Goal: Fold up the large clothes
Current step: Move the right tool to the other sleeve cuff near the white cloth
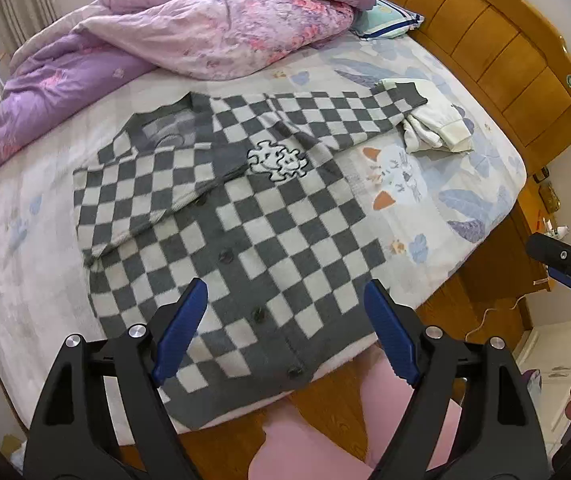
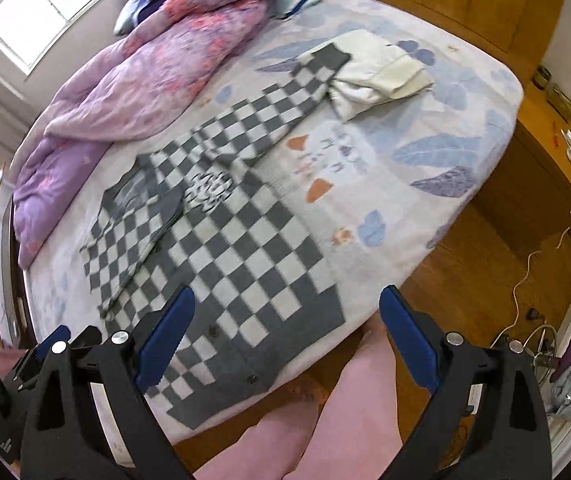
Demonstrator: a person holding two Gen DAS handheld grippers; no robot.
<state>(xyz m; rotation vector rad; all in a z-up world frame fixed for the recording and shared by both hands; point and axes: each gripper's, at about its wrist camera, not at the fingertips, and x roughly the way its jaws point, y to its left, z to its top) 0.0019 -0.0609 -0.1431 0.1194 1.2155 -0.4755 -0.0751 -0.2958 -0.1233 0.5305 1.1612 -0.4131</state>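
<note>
We hold both grippers above the near edge of the bed [image 1: 465,184], pointing steeply down. The left gripper [image 1: 285,328] has its jaws spread wide with nothing between them; its blue pads [image 1: 181,328] hang over the near hem of the checkered cardigan [image 1: 253,216] without touching it. The right gripper [image 2: 285,336] also has its jaws wide apart and empty, above the same hem and the bed's edge.

The cardigan lies flat on the bed, buttoned front up, grey and white squares, with a white patch [image 1: 277,160] on the chest. Its left sleeve [image 1: 137,200] is folded across the body; the right sleeve [image 1: 345,120] stretches out to the far right, its cuff resting on a crumpled white garment [image 1: 437,128]. A purple floral quilt [image 1: 165,52] is heaped on the far left of the bed, touching the cardigan's collar area. A wooden headboard [image 1: 505,60] stands on the far right. Our pink trouser legs [image 2: 325,420] show below, by the wooden floor [image 2: 465,280].
</note>
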